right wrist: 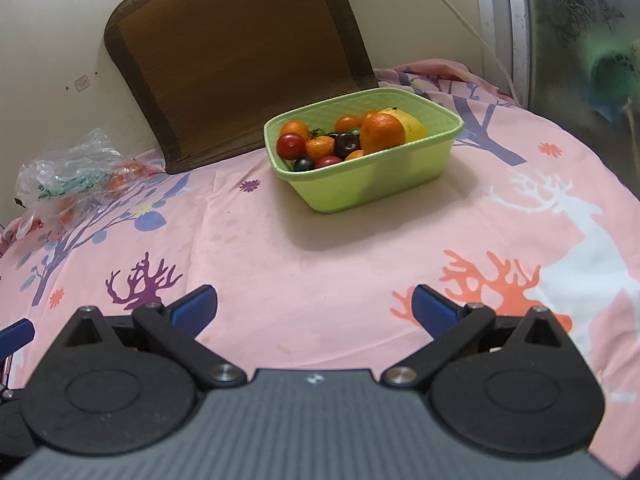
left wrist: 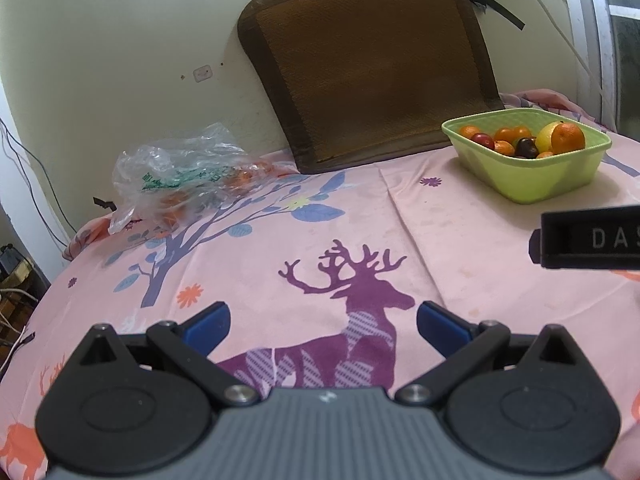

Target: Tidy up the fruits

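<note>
A bed or table covered with a pink cloth [right wrist: 320, 248] printed with deer, trees and small flowers fills both views. Toward the back stands a light green plastic basket [right wrist: 372, 184], rectangular with a woven-pattern rim, resting flat on the cloth. It holds a heap of fruit: a large orange [right wrist: 382, 132] leaning against a yellow fruit [right wrist: 414, 126] at the right end, several smaller oranges, a red round fruit [right wrist: 291, 145] at the left end, and dark plum-like fruits [right wrist: 346, 144] in the middle.

Behind the basket a brown woven cushion [right wrist: 236, 56] leans upright against a cream wall. Well to the left of the basket, near the wall, lies a crumpled clear plastic bag [left wrist: 180, 172] with green print; orange shapes show through it (more fruit, it seems, though the plastic blurs them).

The left gripper [left wrist: 323, 330] hovers low over the cloth above a purple deer, its blue-padded fingers spread wide apart with nothing between them. The right gripper [right wrist: 314, 310] hovers in the same way, facing the basket from the near side, its blue fingers also wide apart and holding nothing. Neither touches the basket or the bag.

In the left wrist view, a black block with white letters [left wrist: 592, 238] juts in from the right edge, in front of the basket. A window frame [right wrist: 516, 24] stands at the far right.
</note>
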